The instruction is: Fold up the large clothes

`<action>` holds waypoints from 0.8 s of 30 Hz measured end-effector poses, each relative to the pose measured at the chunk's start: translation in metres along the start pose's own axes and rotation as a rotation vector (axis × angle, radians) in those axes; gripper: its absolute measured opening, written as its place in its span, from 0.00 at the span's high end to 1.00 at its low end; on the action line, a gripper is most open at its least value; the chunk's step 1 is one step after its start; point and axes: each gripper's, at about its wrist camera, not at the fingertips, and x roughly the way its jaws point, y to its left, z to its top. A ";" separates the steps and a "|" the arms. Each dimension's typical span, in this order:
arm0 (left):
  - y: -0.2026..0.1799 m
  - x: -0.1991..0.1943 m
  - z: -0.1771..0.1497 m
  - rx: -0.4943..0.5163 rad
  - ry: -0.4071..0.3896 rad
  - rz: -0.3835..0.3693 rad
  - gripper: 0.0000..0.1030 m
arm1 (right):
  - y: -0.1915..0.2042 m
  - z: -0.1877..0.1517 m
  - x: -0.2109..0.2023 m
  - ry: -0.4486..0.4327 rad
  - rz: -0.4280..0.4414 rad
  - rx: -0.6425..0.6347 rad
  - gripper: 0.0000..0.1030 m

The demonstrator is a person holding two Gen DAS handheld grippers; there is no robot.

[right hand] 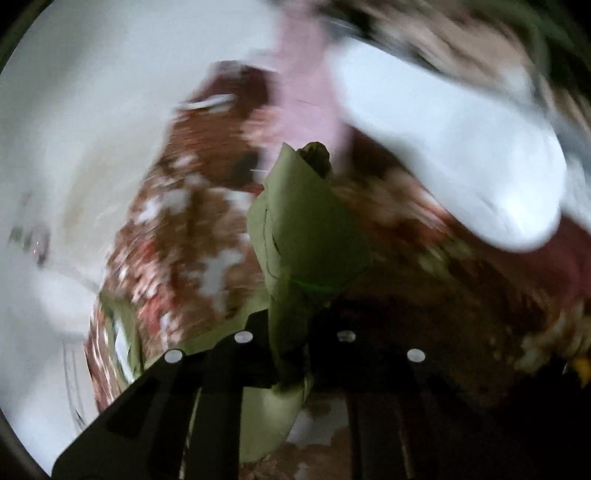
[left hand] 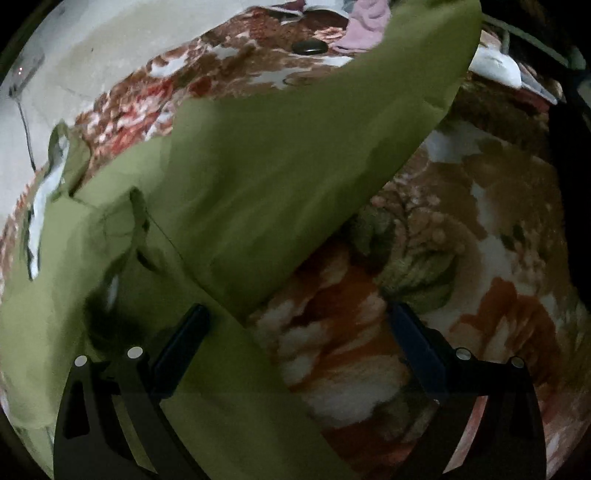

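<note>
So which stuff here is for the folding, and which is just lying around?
For the folding:
- large olive-green cloth garment
- right gripper, shut on a bunched bit of it
- left gripper, open, holding nothing
- brown-and-orange flowery blanket it lies on

Just lying about:
- pink crumpled cloth
- white pillow
- small dark oval object

The right gripper pinched a bunched fold of green garment above a floral blanket. A white pillow and pink cloth lay blurred beyond.
</note>
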 end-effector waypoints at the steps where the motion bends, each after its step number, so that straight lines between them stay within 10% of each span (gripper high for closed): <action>1: 0.002 0.003 0.000 -0.025 0.011 -0.010 0.05 | 0.027 -0.001 -0.009 -0.010 0.005 -0.063 0.88; 16: 0.018 0.011 -0.012 -0.116 0.007 -0.142 0.05 | 0.380 -0.132 -0.054 0.046 0.357 -0.502 0.89; 24: 0.031 -0.004 -0.015 -0.086 0.024 -0.261 0.05 | 0.490 -0.224 -0.010 0.154 0.425 -0.635 0.90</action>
